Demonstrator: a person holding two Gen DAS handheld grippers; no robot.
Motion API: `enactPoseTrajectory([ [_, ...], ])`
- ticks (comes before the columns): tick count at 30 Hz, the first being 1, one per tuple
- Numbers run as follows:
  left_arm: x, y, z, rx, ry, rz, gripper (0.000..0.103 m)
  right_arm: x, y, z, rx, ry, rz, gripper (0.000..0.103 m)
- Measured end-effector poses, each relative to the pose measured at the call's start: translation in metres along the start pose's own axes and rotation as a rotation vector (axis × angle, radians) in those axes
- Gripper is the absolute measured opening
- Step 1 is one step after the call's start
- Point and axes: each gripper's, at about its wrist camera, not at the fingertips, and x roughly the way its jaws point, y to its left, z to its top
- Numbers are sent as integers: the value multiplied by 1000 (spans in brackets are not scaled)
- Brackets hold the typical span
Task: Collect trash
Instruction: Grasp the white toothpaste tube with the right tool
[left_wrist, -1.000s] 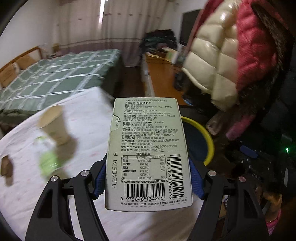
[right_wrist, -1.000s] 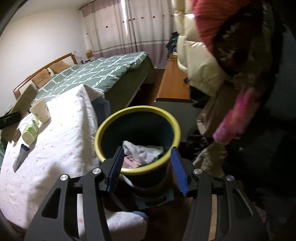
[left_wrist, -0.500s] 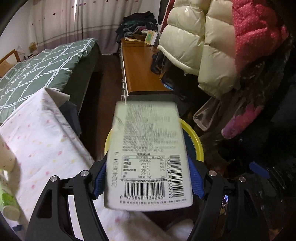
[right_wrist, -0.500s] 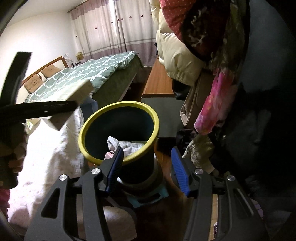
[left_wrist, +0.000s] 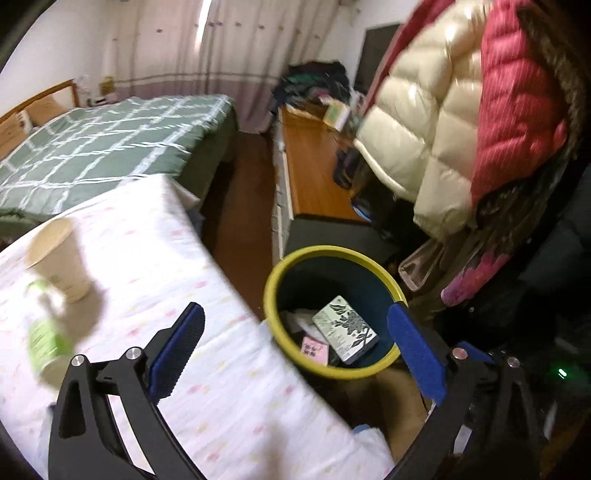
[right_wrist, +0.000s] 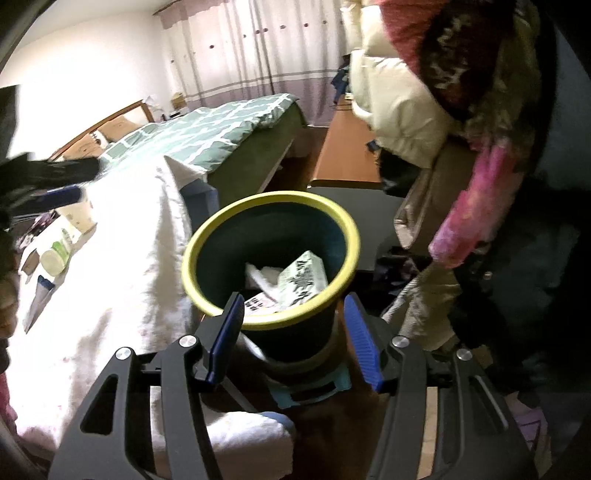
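With the drink carton (left_wrist: 345, 328) lying in the yellow-rimmed bin (left_wrist: 332, 369), my left gripper (left_wrist: 295, 354) is opening empty, and the upright paper cup (left_wrist: 59, 262) on the worktop (left_wrist: 221, 369) lies nearer it, up-left, than my half-open, empty right gripper (right_wrist: 295, 332).

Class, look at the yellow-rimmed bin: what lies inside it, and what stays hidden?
Inside the bin lie a patterned carton, a small pink packet and crumpled white paper. The carton and paper cover the bin's bottom, so anything beneath them cannot be seen.
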Motion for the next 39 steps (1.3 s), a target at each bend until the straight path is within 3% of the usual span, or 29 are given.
enactPoseTrajectory([
  [3, -47, 27, -22, -51, -53, 46, 98, 2, 14, 0, -26, 6, 22, 54],
  [7, -97, 61, -51, -80, -105, 165, 98, 2, 37, 1, -67, 10, 53, 54],
  [14, -185, 133, -108, -223, -196, 344, 98, 5, 98, 2, -163, 38, 146, 54],
  [22, -265, 184, -162, -299, -277, 526, 98, 10, 221, -10, -360, 91, 324, 54],
  [31, -285, 209, -187, -322, -278, 525, 98, 18, 339, -26, -450, 158, 470, 54],
  [39, -282, 219, -192, -321, -276, 499, 98, 38, 386, -26, -420, 211, 469, 54],
])
